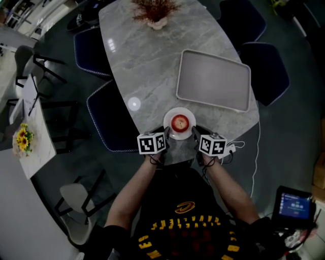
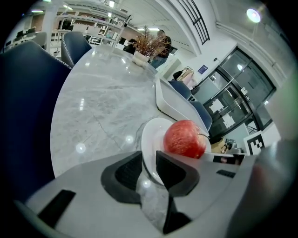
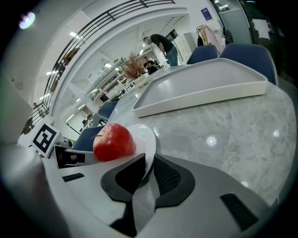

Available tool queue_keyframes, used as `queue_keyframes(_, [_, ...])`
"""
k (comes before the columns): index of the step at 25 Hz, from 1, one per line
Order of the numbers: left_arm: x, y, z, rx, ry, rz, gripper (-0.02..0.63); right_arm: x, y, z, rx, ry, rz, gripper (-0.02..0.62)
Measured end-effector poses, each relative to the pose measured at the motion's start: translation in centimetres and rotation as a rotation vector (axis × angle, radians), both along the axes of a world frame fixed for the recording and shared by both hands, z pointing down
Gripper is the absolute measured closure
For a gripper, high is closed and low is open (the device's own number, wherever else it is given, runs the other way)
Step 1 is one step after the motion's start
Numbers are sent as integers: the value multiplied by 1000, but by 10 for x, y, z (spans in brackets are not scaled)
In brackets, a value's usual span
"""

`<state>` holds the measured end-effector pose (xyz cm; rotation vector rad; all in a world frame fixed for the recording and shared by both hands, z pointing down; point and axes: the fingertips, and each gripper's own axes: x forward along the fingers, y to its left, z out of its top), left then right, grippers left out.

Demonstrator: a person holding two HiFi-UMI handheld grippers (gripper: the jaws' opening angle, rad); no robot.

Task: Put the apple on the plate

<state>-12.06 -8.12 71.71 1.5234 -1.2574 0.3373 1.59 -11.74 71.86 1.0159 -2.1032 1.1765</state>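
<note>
We hold a hand-held gripper in each hand at the near edge of the tabletop [image 1: 137, 61], one on either side of the plate [image 1: 179, 110]. The left hand-held gripper [image 1: 166, 132] has its jaws drawn nearly together, and in the left gripper view the plate's white rim [image 2: 151, 135] runs straight into the narrow gap between them, pinched there. The right hand-held gripper [image 1: 194, 132] mirrors it: in the right gripper view its jaws close on the opposite rim of the plate [image 3: 145, 135], with only a slim slot left.

The apple [image 1: 179, 122] lies in the middle of the plate, red and round. From the left gripper view the apple [image 2: 185, 138] shows a thin stem sticking out sideways, and from the right gripper view the apple [image 3: 114, 142] shows the same stem. So the apple's core axis lies tipped over, roughly level, with the stem towards the near edge rather than upright.

Beyond the plate, nearer the right edge, lies a shallow white tray [image 1: 213, 80]. A potted dry plant [image 1: 155, 12] stands at the far edge.
</note>
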Motion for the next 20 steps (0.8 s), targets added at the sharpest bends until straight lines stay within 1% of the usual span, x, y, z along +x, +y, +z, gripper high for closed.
queue_keyframes(3, [1, -1, 1, -7, 33, -12, 511, 1, -1, 1, -24, -26, 28, 535])
queue_keyframes(8, [0, -3, 3, -33, 82, -51, 511, 4, -2, 1, -69, -97, 103, 543])
queue_keyframes(12, [3, -4, 4, -31, 90, -56, 511, 8, -2, 2, -78, -128, 133, 543])
queue_keyframes(14, [4, -4, 2, -25, 97, -62, 543, 12, 0, 1, -84, -137, 147, 543])
queue_keyframes(20, [12, -14, -4, 9, 110, -46, 548, 23, -5, -3, -85, -181, 196, 549])
